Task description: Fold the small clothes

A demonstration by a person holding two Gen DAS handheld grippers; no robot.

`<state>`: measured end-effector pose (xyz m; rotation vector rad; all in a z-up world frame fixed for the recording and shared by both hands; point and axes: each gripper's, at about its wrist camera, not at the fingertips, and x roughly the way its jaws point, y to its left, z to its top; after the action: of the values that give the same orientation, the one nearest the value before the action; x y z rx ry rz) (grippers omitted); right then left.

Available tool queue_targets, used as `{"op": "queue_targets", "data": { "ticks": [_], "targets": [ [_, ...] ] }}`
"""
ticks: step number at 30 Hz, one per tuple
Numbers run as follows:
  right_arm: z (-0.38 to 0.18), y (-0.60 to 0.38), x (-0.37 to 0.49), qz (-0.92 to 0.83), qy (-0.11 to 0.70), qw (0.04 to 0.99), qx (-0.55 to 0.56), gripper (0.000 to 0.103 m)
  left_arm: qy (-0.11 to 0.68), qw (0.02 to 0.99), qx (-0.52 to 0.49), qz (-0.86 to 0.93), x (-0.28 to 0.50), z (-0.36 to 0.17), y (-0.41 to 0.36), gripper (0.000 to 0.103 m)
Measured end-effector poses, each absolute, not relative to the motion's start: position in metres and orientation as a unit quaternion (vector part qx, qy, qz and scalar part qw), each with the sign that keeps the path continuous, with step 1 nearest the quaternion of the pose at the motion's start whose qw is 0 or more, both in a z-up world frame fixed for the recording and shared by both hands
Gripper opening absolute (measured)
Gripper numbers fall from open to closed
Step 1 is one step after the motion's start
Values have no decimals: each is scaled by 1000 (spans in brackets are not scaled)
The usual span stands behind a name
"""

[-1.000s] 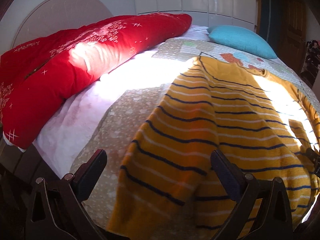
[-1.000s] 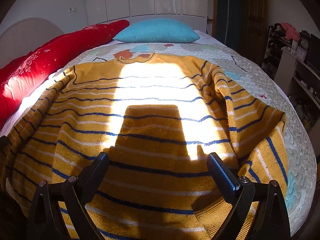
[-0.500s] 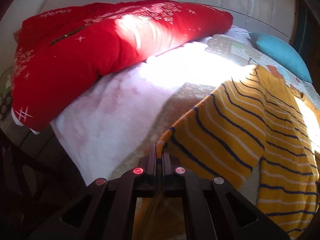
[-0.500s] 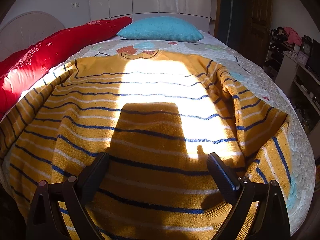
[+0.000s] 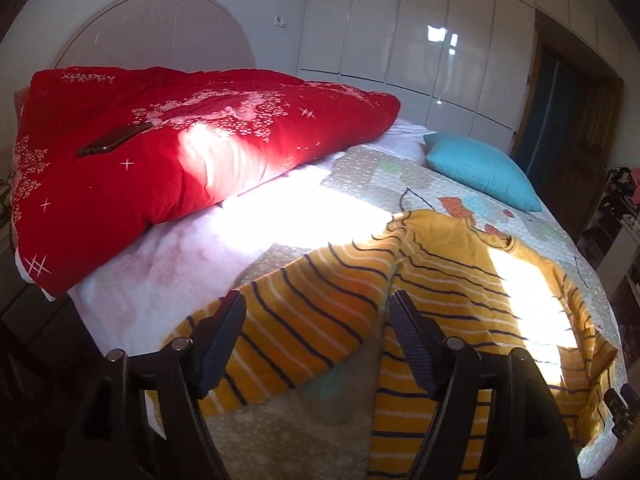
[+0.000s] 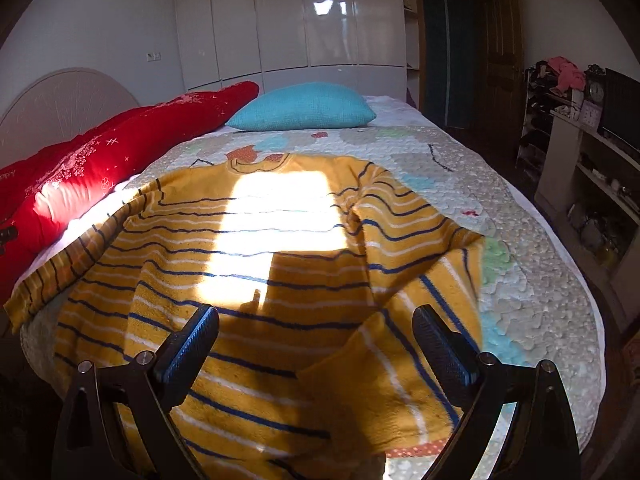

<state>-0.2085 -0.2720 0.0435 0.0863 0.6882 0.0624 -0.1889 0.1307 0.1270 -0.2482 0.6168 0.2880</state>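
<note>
Across the quilted bedspread (image 6: 516, 216) lies the yellow sweater (image 6: 280, 248) with dark blue and white stripes, spread flat with its neckline pointing toward the turquoise cushion (image 6: 304, 107) at the far end; a patch of hard sunlight falls on its chest; from the left wrist view one sleeve (image 5: 296, 316) sticks out sideways over the bedspread toward the pinkish white blanket (image 5: 160, 264), and the big red duvet (image 5: 168, 148) is bunched along that side with a dark phone (image 5: 114, 140) resting on top of it; the left gripper (image 5: 316, 344) hangs over that sleeve, its jaws opening right now, the sleeve showing between them but the pads not pressing on it, so nothing's held; the right gripper (image 6: 316, 344) hovers over the sweater's lower part near the folded-in other sleeve (image 6: 400, 352), fingers spread wide and not gripping any fabric either; white wardrobe doors (image 6: 288, 20) stand behind the bed.
</note>
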Motion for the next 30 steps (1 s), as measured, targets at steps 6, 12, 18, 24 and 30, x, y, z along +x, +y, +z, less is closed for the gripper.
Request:
{"op": "queue_targets", "data": {
  "ticks": [6, 12, 18, 24, 30],
  "targets": [
    [24, -310, -232, -13, 368, 929, 38, 100, 352, 929, -97, 70, -166, 104, 77, 76],
    [17, -269, -224, 39, 365, 930, -24, 99, 375, 923, -81, 33, -165, 94, 48, 76],
    [-10, -266, -197, 21, 401, 916, -27, 16, 378, 922, -79, 25, -165, 97, 44, 76],
    [55, -370, -211, -126, 333, 933, 41, 12, 370, 925, -84, 35, -165, 100, 52, 76],
    [71, -477, -198, -325, 332, 885, -4, 13, 375, 922, -91, 38, -164, 95, 53, 76]
  ]
}}
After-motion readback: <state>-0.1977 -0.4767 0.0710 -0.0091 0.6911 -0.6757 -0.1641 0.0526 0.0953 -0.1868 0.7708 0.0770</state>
